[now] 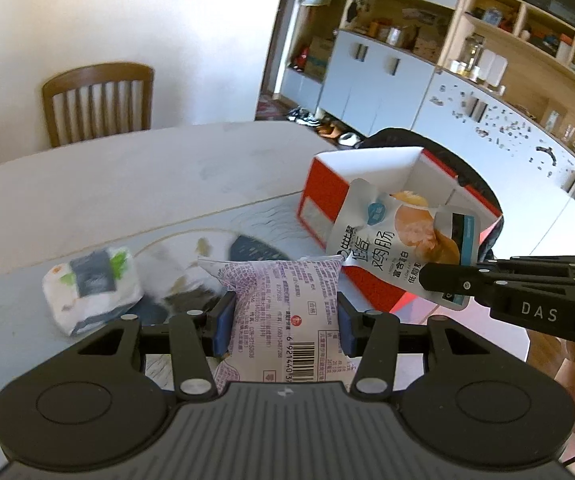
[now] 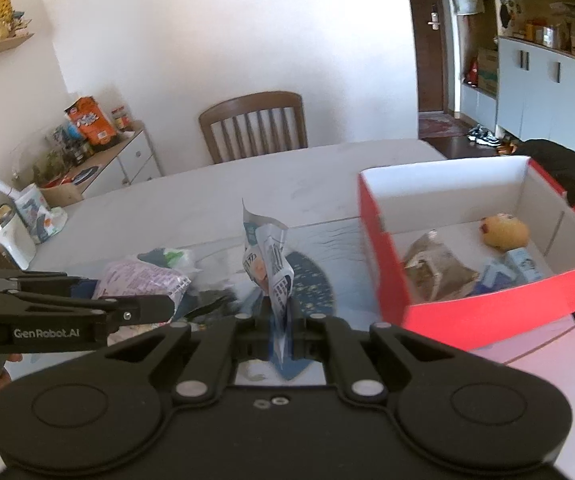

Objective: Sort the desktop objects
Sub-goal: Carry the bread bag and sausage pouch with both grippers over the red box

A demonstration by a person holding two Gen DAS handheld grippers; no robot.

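Note:
My left gripper is shut on a purple-printed snack packet, held above the table; it also shows in the right wrist view. My right gripper is shut on the bottom edge of a silver chicken-sausage pouch, held upright; the pouch shows in the left wrist view in front of the red box. The red box stands open to the right, with a yellow bun, a brown packet and a small blue carton inside.
A white tissue pack lies on the patterned mat to the left. The table stretches back to a wooden chair. A dark jacket hangs behind the box. A sideboard with clutter stands far left.

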